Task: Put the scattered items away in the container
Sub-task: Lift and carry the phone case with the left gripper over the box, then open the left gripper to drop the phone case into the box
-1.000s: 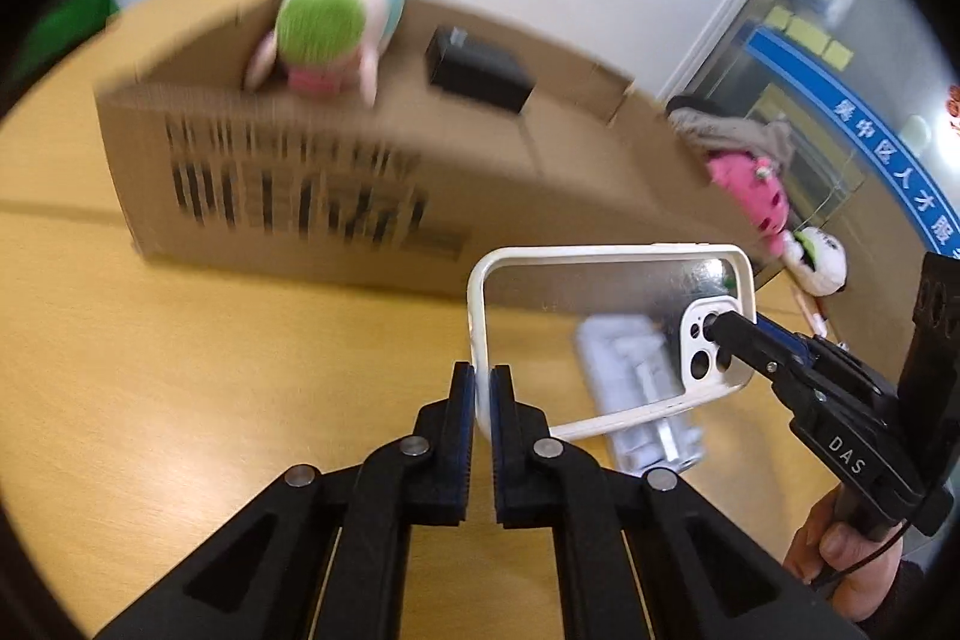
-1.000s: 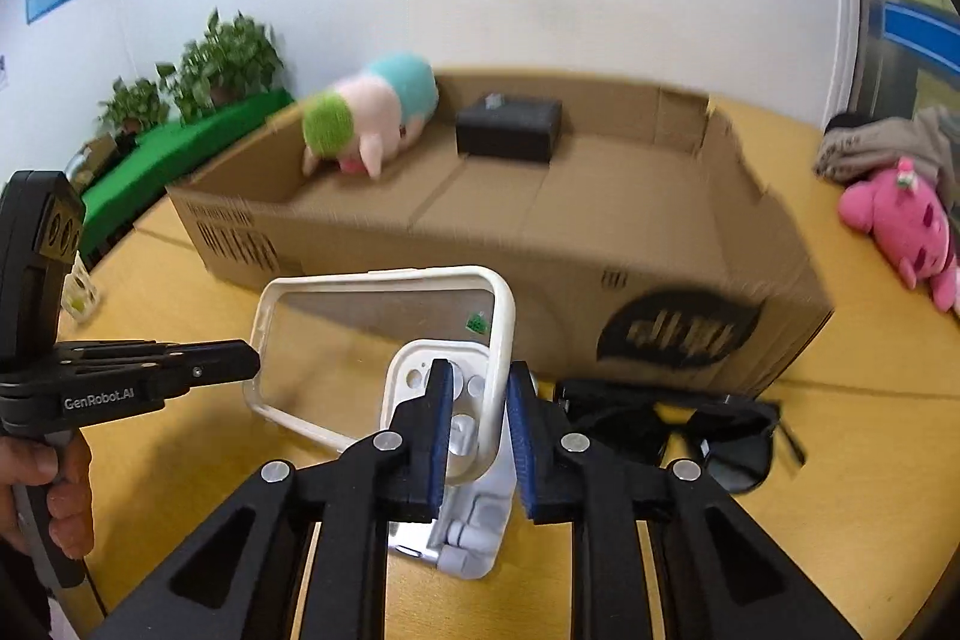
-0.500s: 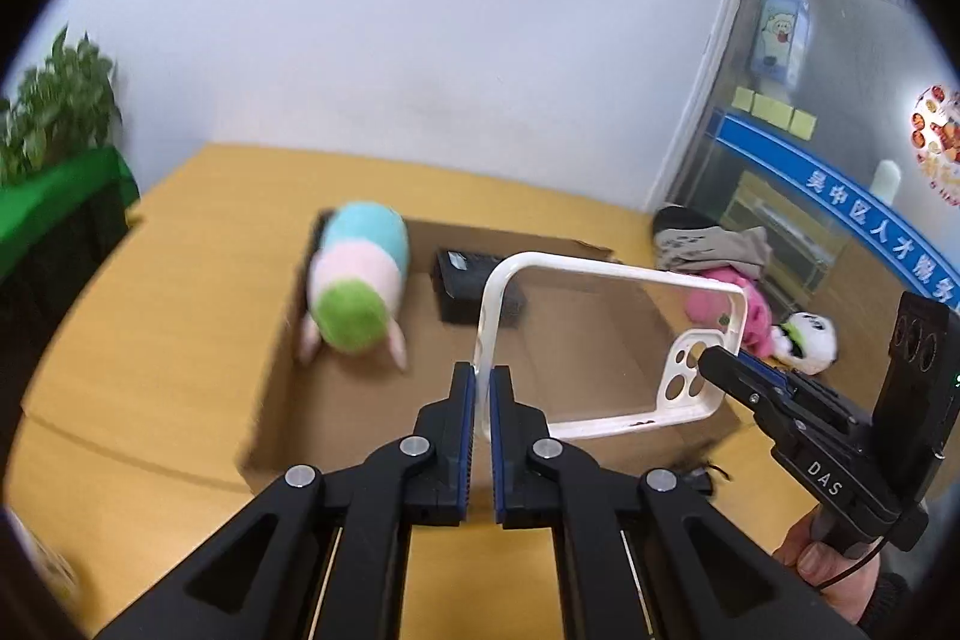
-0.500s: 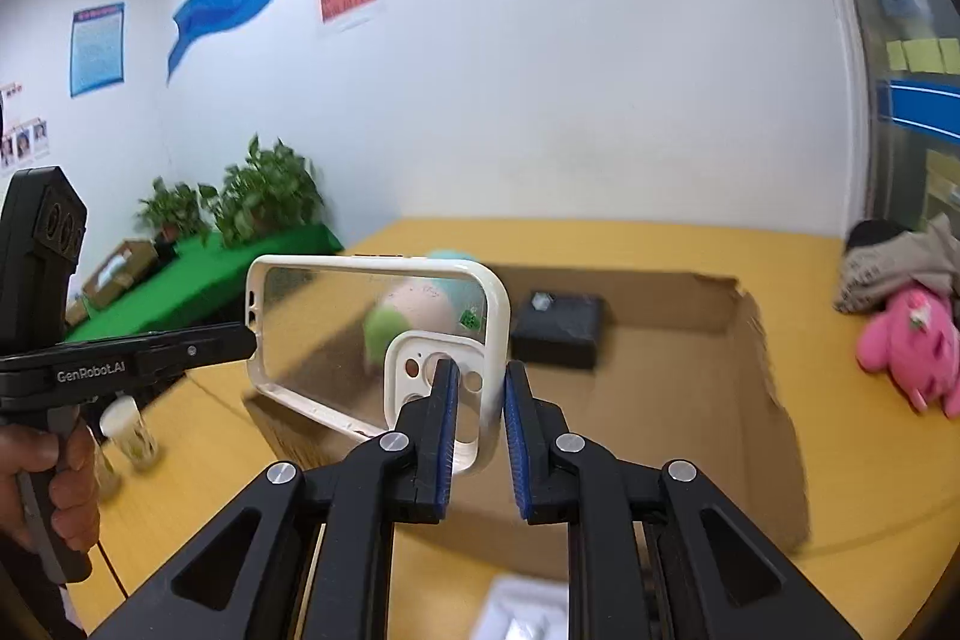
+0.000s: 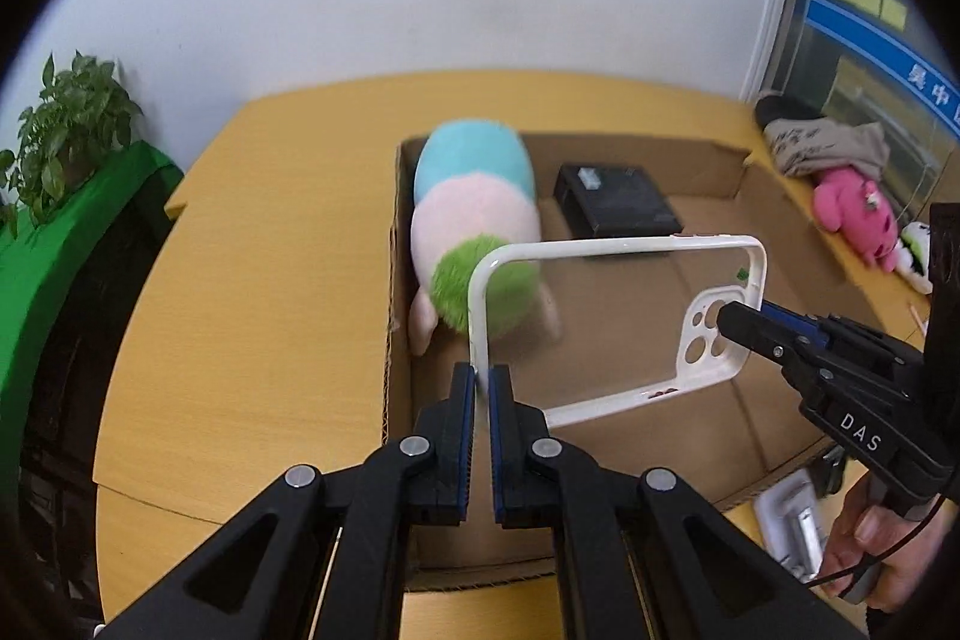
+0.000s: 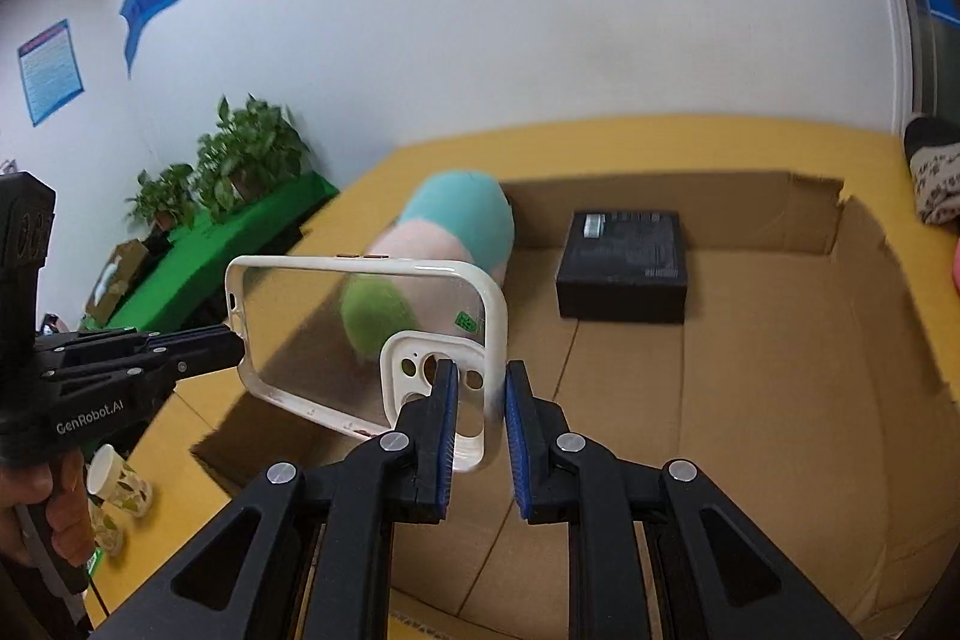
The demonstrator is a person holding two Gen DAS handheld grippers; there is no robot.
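Finding: the phone case is held in the air above the open cardboard box, not yet set down. The left gripper is clamped narrow on the case's plain end. The right gripper straddles the camera-cutout corner; its jaws stand somewhat apart and one pad appears clear of the rim, so whether it grips cannot be told.

Done: a plush toy lies inside the box against its left wall, and a black box sits on the floor near the far wall.

Outstanding: the case is to be lowered and released. On the table outside the box, a pink plush, a small white toy and a bundled cloth lie beyond the right wall; a white object lies by the near wall; a paper cup lies to the left.

Judgement: task roughly midway; several items remain
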